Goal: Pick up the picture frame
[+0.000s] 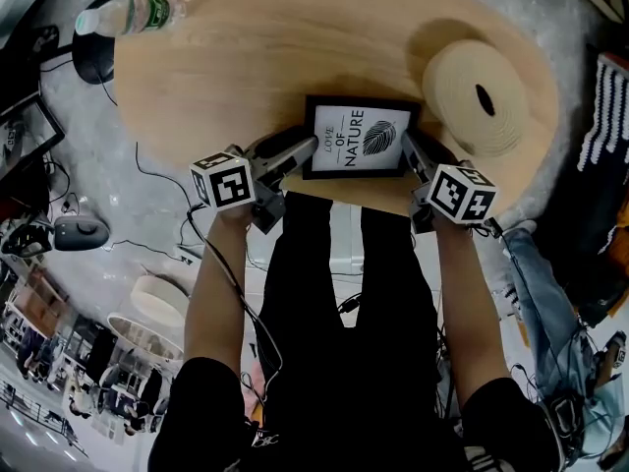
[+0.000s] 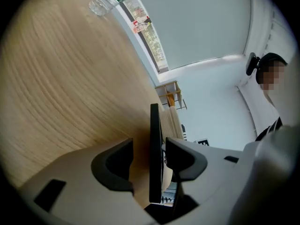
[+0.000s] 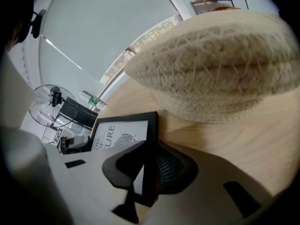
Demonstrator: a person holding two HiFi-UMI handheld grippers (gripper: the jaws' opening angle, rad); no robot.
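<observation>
The picture frame (image 1: 359, 136) is black with a white print of a leaf and lettering, and it sits near the front edge of the round wooden table (image 1: 256, 57). My left gripper (image 1: 298, 153) straddles its left edge. In the left gripper view the frame (image 2: 154, 139) stands edge-on between the jaws of the left gripper (image 2: 150, 157), with a gap on each side. My right gripper (image 1: 411, 153) is at the frame's right edge. In the right gripper view the right gripper (image 3: 151, 161) has its jaws pressed on the front and back of the frame (image 3: 124, 137).
A woven straw hat (image 1: 482, 96) lies on the table just right of the frame and looms close in the right gripper view (image 3: 220, 64). A water bottle (image 1: 133, 15) lies at the table's far left. A person (image 2: 274, 102) stands beyond the table. Cables cross the floor.
</observation>
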